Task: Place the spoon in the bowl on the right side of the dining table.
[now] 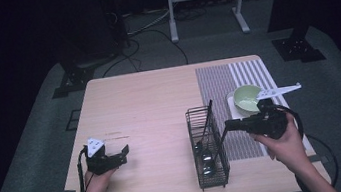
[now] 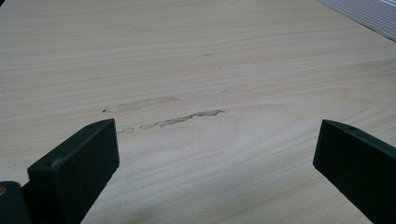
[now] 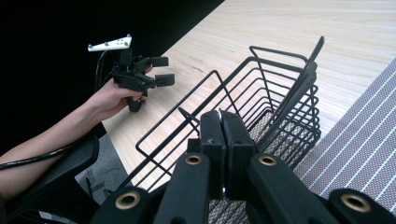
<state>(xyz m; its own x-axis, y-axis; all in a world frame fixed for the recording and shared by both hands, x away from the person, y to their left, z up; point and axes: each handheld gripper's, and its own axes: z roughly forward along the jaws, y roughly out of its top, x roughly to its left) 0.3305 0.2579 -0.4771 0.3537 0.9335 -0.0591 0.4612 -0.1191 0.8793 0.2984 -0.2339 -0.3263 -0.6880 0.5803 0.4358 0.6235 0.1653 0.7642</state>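
Pale wood table (image 1: 150, 109) with a grey striped mat (image 1: 237, 79) on its right part, grey carpet around it, dark room, a white frame stand (image 1: 205, 0) and cables on the floor at the far side. Scuff marks (image 2: 180, 119) on the wood show ahead of the left gripper. Black wire basket (image 1: 207, 146) stands near the table's near edge, right of centre, at the mat's left border; dark utensils (image 1: 206, 156) lie in it and one long black handle leans up at its far end. Light green bowl (image 1: 248, 98) sits on the mat, right of and farther than the basket, on something white. Left gripper (image 1: 125, 154) is held low over bare wood at the near left, well apart from the basket; its jaws stand wide apart with nothing between them. Right gripper (image 1: 227, 127) is at the basket's right rim, pointing left; jaws pressed together, with a thin bright sliver in the seam between them in the right gripper view, too small to tell what it is. White plate on top of it points right, past the bowl.
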